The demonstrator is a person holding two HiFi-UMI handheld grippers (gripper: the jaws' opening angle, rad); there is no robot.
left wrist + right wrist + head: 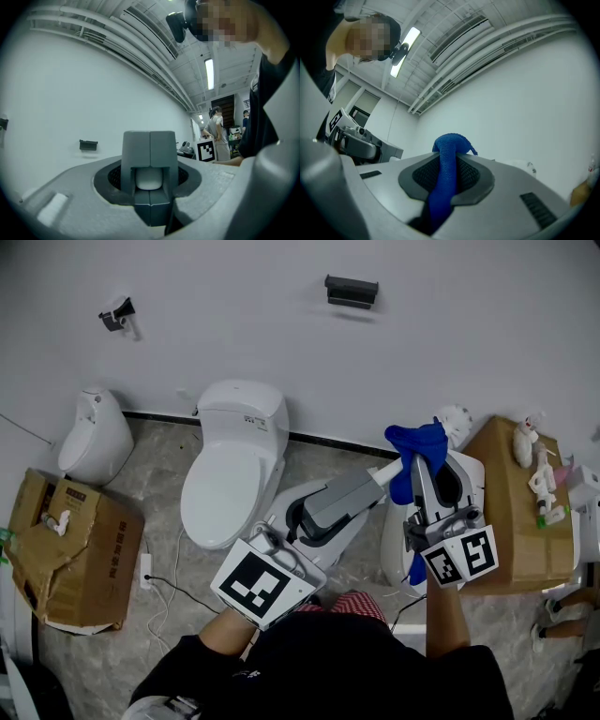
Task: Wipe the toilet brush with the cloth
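- White wall and grey stone floor fill the head view, with a toilet [234, 465] against the wall. To the right of the toilet, the toilet brush [345, 495] is held level by the left gripper [305, 521]. Further right of the toilet, the blue cloth [417, 451] is held by the right gripper [427, 479]. The cloth appears to meet the brush's white end. Only this view shows the two together.
- From the left gripper view, the left gripper [150, 187] is seen clamped on the toilet brush [150, 154], on its squared grey body, with a rounded white part showing inside. No cloth and no toilet are seen here. The brush is judged stiff, light and smooth, so possibly slippery. The grey body is the sound place to hold it, which leaves the white end free for wiping.
- From the right gripper view, the right gripper [445, 192] is seen pinched on the cloth [445, 173], which bunches beyond the jaws. The cloth is judged soft and limp. The brush cannot be made out here.
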